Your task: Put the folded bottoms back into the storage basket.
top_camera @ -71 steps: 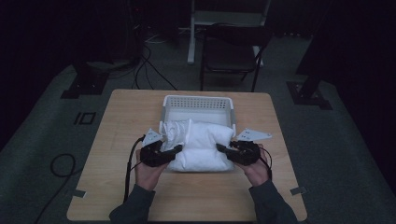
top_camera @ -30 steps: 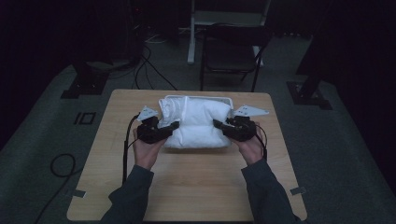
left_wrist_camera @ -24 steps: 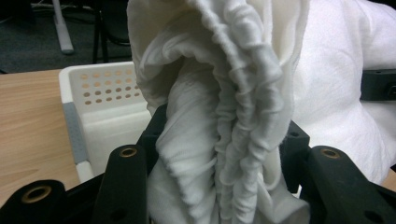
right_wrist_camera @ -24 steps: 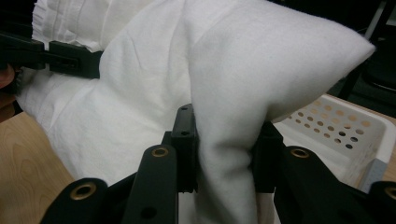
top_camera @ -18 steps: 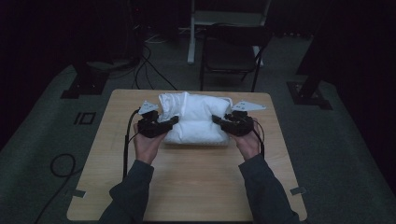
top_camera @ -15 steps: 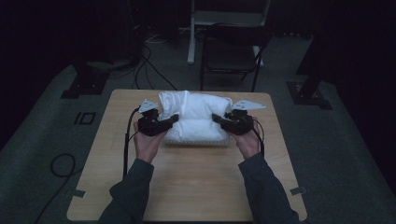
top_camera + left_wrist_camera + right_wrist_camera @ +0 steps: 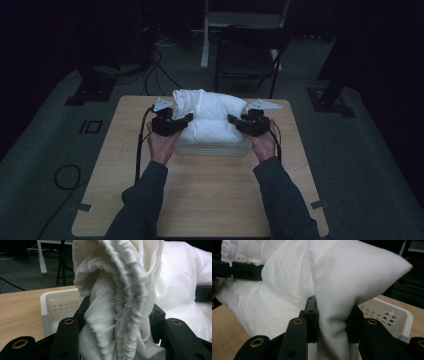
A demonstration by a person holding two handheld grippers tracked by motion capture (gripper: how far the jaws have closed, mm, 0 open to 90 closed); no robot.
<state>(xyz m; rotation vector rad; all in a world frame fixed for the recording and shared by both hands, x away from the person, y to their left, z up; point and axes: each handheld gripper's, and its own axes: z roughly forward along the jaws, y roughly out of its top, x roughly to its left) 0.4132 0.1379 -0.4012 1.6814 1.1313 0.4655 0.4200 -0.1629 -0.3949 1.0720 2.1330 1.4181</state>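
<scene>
behind table [image 7: 200, 200] a chair [image 7: 250, 55]; claws pinch cloth [image 7: 212, 112] over basket [image 7: 212, 148].

left gripper [image 7: 181, 121] clamped, right gripper [image 7: 238, 122] clamped

A dim recording studio or lab. A lone wooden table [image 7: 200, 200] stands on grey carpet [image 7: 350, 165]. Black curtains, floor cables [image 7: 65, 175] and stand bases [image 7: 330, 102] surround it.

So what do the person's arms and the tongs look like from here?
Both tongs, left and right, are black, each with a pale three-cornered plate on top and a dark cable trailing back. Up close the jaws show brass-ringed holes. The sleeves are dark grey-green.
</scene>
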